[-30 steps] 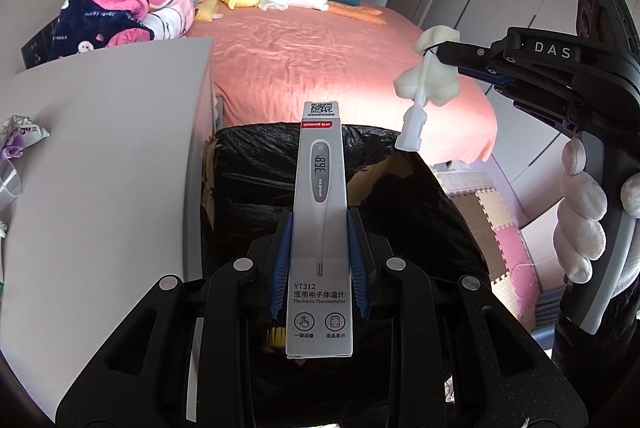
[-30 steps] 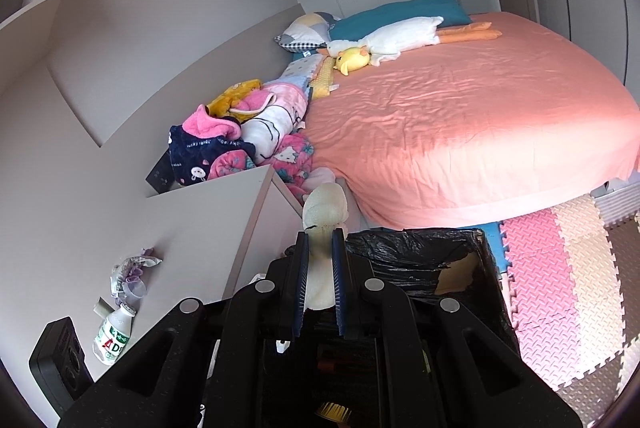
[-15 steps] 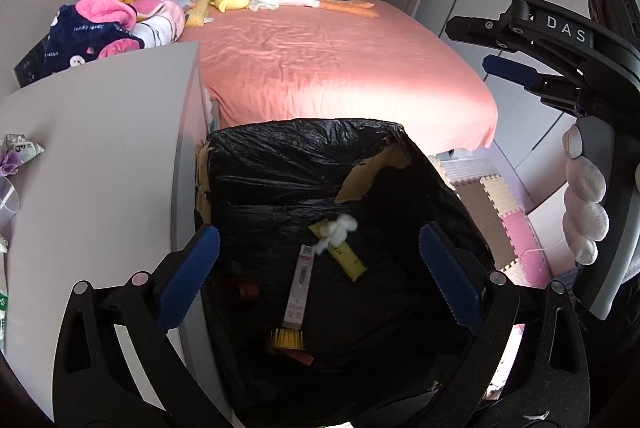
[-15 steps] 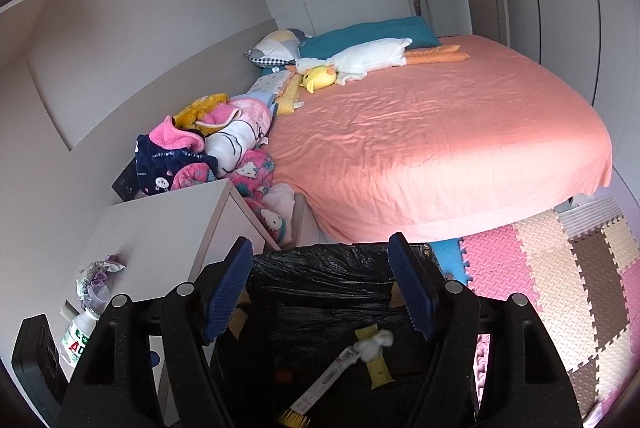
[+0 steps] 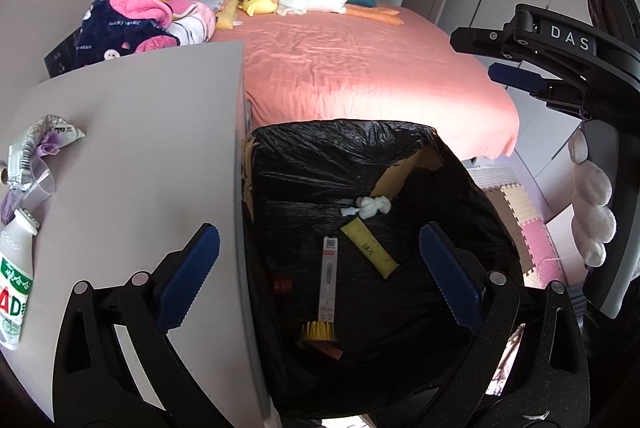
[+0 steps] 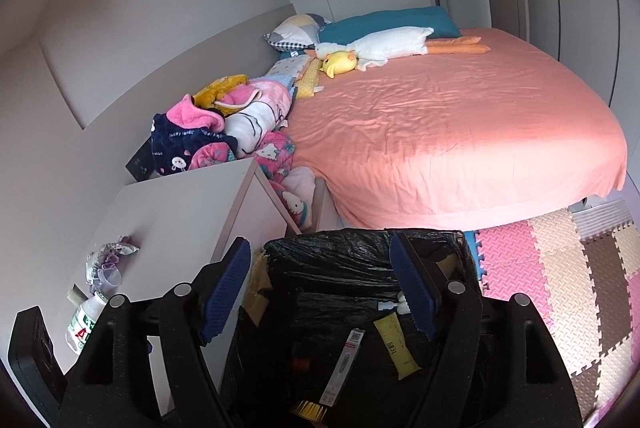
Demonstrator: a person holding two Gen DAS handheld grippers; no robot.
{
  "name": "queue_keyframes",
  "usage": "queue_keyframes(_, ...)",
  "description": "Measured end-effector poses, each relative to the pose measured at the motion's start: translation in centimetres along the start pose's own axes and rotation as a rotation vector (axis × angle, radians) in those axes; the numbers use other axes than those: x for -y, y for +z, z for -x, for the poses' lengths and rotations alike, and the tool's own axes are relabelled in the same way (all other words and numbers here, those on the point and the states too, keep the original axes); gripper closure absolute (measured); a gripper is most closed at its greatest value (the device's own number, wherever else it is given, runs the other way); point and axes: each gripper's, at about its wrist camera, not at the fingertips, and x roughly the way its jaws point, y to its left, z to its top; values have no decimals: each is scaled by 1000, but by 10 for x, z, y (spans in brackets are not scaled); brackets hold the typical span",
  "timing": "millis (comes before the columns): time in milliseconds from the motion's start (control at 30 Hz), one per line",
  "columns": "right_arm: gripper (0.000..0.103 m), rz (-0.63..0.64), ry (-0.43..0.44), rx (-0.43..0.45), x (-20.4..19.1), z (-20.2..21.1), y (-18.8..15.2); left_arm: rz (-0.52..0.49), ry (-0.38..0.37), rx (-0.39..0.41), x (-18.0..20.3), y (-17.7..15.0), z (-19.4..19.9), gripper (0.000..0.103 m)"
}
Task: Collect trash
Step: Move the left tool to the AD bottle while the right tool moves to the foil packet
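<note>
A bin lined with a black bag stands between the bedside table and the bed; it also shows in the right wrist view. Inside lie a thermometer box, a white crumpled piece, a yellow packet and other scraps. My left gripper is open and empty above the bin. My right gripper is open and empty above the bin's near side; it also shows at the right edge of the left wrist view. On the table lie a crumpled wrapper, a plastic cup and a small white bottle.
The grey bedside table is left of the bin. The bed with a pink sheet lies beyond, with plush toys and a heap of clothes. Foam floor mats are at the right.
Both grippers opened. The thermometer box dropped from my left gripper and the white piece from my right gripper into the bin. Both views have shifted left towards the table.
</note>
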Motion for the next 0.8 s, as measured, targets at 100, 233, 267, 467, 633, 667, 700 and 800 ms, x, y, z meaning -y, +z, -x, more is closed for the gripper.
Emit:
queue_keyframes(100,30,24,19,-16,-16,-7,-3,17,25,0,-13,-4,4,7)
queue_keyframes(233,30,59,43,-36,-38,-16,-7,45,47,4,-31,-11,11,7)
queue_keyframes(267,30,69,50,-41,-44,-18,-9,50,54,6,-34,-12,12,7)
queue_keyframes(467,30,124,87,-60,-76,-27,-15,81,100,23,-57,-17,26,7)
queue_keyframes(633,30,153,113,-71,-97,-32,-18,99,146,38,-74,-21,38,7)
queue_keyframes(667,30,159,118,-74,-102,-33,-19,101,156,41,-77,-22,40,7)
queue_keyframes(700,30,163,124,-77,-106,-35,-19,104,167,44,-80,-23,42,7)
queue_keyframes(800,30,178,145,-90,-119,-38,-22,108,197,51,-91,-25,49,7)
